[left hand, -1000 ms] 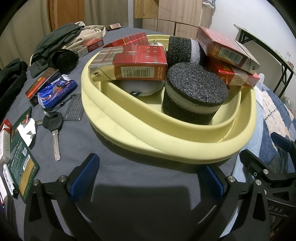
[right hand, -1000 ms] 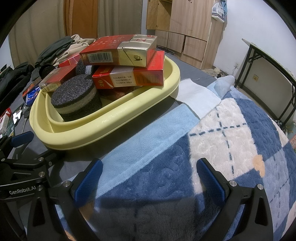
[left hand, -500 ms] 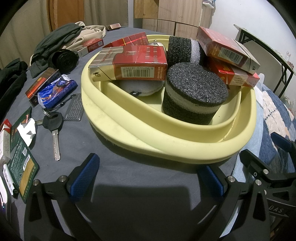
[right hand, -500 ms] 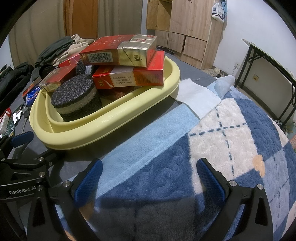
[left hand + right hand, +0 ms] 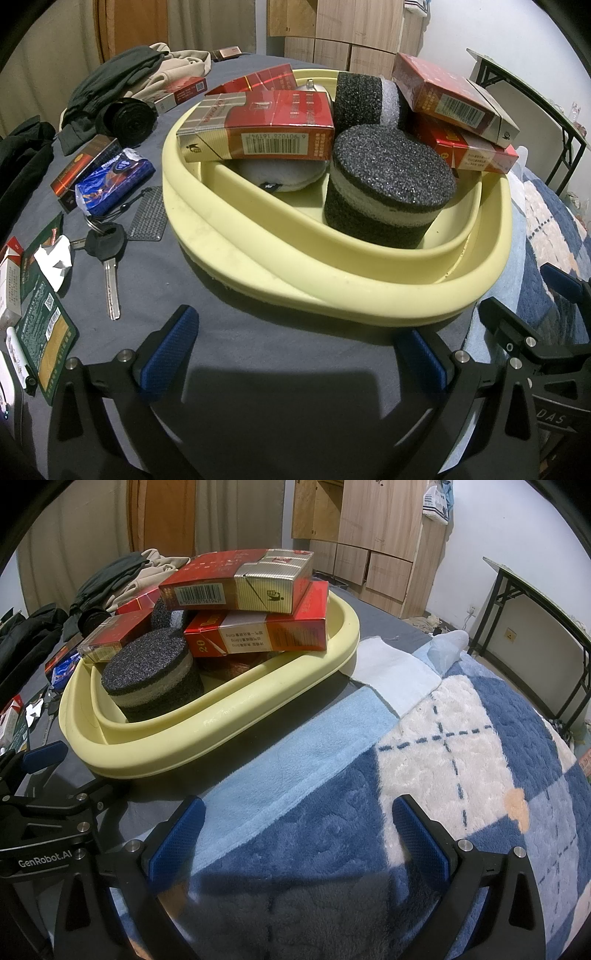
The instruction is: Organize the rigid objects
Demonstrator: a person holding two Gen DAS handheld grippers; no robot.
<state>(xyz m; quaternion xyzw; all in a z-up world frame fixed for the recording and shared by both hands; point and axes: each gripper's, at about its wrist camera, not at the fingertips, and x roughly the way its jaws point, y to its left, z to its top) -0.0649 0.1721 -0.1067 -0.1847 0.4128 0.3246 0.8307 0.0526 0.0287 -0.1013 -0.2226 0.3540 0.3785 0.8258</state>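
Sitting on the grey sheet, the yellow basin holds red cigarette boxes propped on its rim and two dark foam rounds. A blue checked blanket lies just beside it. Both tongs, left and right, gape wide, holding nothing. Keys lie left of the basin.

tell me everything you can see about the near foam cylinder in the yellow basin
The near foam cylinder is a squat round block of coarse, speckled black foam with a pale grey-white band around its middle. It stands upright on the floor of the yellow basin, flat face up, near the front wall. Nothing rests on top of it. A second foam cylinder lies on its side just behind, and red cartons sit close beside it; contact there cannot be told. Neither hand-held gripper touches it.
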